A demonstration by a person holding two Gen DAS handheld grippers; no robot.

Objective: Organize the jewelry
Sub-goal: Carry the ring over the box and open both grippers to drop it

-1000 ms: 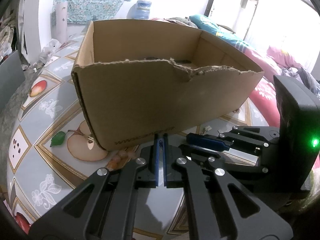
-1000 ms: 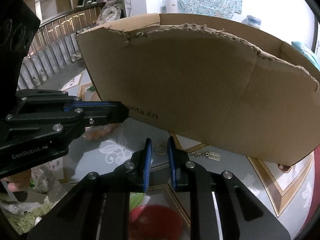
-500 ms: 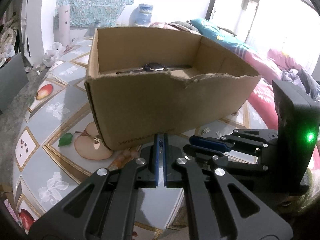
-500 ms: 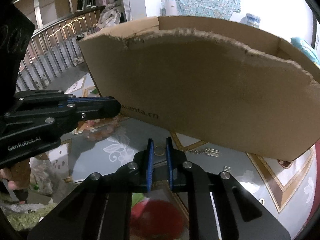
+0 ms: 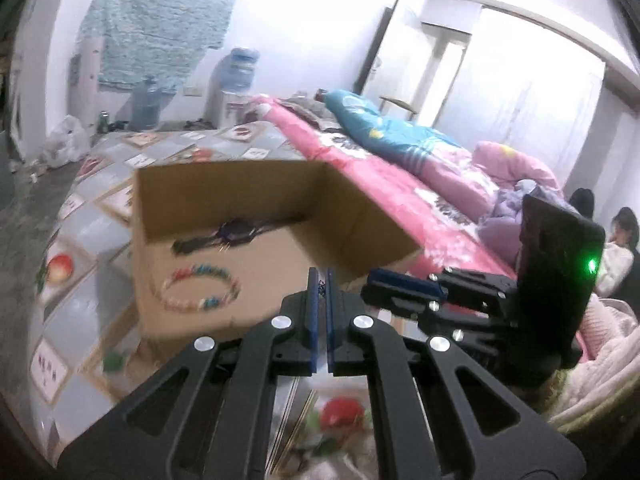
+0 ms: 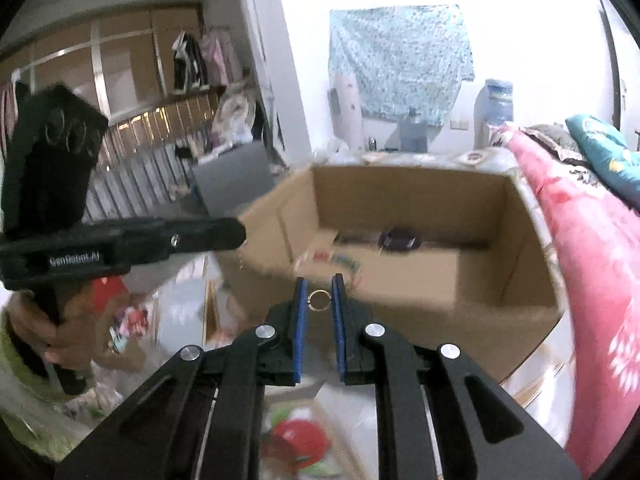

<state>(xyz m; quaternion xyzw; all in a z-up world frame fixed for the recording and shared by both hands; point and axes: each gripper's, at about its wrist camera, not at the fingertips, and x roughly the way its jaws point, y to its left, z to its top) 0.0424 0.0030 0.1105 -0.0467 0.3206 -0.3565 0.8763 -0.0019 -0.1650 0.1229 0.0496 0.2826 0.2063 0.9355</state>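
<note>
Right gripper [image 6: 318,294] is pinching a small gold ring [image 6: 319,301] between its blue pads, just in front of the near wall of the open cardboard box [image 6: 500,308]. Left gripper [image 5: 319,280] is sitting closed, with a tiny dark bit showing between its pad tips, too small to identify. Inside the box, a dark watch [image 5: 236,231] is lying toward the back and a beaded bracelet [image 5: 200,286] is resting nearer the front. The box is sitting on a patterned tablecloth [image 5: 80,240] beside a pink bed [image 5: 400,184].
</note>
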